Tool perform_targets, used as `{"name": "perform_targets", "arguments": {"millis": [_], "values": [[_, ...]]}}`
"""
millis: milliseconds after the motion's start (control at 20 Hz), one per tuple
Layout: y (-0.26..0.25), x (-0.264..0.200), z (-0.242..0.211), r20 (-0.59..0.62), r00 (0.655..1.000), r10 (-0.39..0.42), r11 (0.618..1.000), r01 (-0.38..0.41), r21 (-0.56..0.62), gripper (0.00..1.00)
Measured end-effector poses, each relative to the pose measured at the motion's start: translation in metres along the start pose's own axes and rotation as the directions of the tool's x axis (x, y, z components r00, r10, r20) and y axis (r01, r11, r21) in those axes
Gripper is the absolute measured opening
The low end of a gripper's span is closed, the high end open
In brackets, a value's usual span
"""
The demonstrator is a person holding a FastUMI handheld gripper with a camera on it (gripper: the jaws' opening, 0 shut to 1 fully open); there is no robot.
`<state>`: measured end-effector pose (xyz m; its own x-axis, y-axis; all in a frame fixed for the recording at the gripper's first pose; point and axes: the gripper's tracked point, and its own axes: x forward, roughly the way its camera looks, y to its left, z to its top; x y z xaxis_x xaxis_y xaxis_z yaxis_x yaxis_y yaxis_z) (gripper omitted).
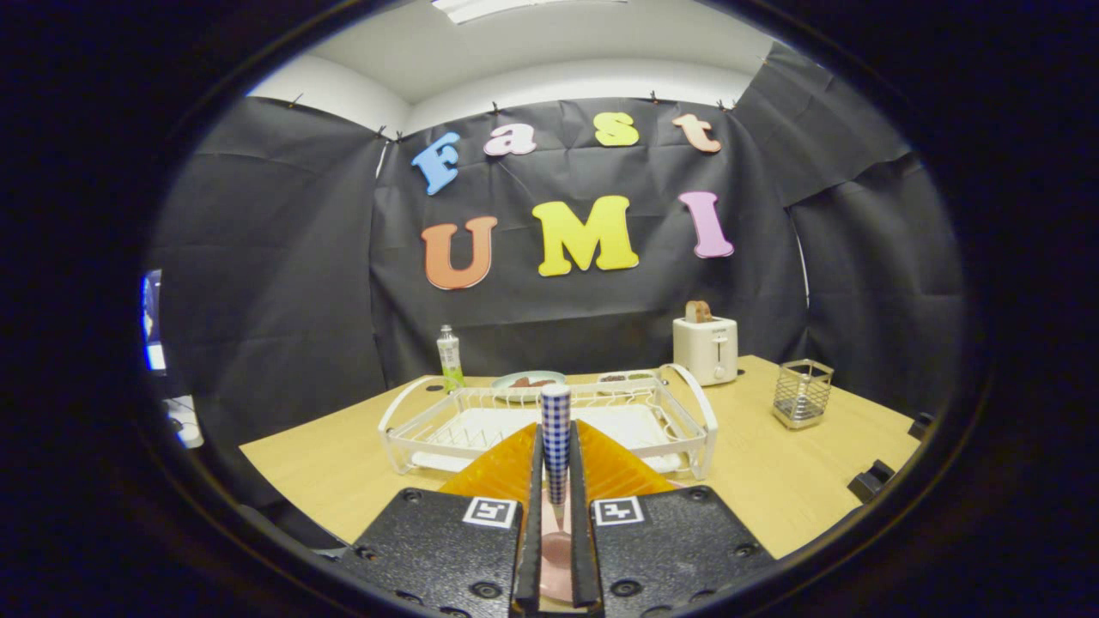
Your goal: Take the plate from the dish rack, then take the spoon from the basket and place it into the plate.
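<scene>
Now the hand-held gripper pinches the blue-checked-handled spoon upright above the near tabletop, so it should travel level over the white wire dish rack toward the pale round plate beyond.

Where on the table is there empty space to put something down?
Bare wood lies between the dish rack and the wire basket, and left of the rack toward the table edge. Behind the rack it is crowded: bottle, plate, toaster. The hand-held gripper is shut on the checked-handled spoon.
</scene>
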<state>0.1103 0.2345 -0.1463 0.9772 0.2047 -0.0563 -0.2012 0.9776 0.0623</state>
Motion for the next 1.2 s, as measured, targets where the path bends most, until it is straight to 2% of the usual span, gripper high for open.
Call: {"name": "perform_targets", "arguments": {"millis": [350,450,500,550,650,800,1000,1200], "values": [[-0.031,-0.010,-0.003,0.038,0.996,-0.084,0.996,0.084,0.003,0.21],[-0.047,-0.011,-0.005,0.012,0.993,-0.115,0.993,0.116,-0.008,0.27],[-0.053,-0.013,-0.005,-0.010,0.993,-0.119,0.993,0.119,-0.009,0.34],[-0.051,-0.013,-0.003,-0.022,0.997,-0.071,0.997,0.071,-0.007,0.39],[-0.052,-0.025,0.006,-0.034,0.999,-0.031,0.999,0.031,0.013,0.65],[-0.091,-0.034,0.027,0.016,0.985,-0.170,0.985,0.170,-0.036,1.00],[-0.094,-0.052,0.050,0.020,0.986,-0.166,0.985,0.167,-0.043,1.00],[-0.105,-0.078,0.069,-0.004,0.980,-0.199,0.979,0.199,-0.051,1.00]]}}
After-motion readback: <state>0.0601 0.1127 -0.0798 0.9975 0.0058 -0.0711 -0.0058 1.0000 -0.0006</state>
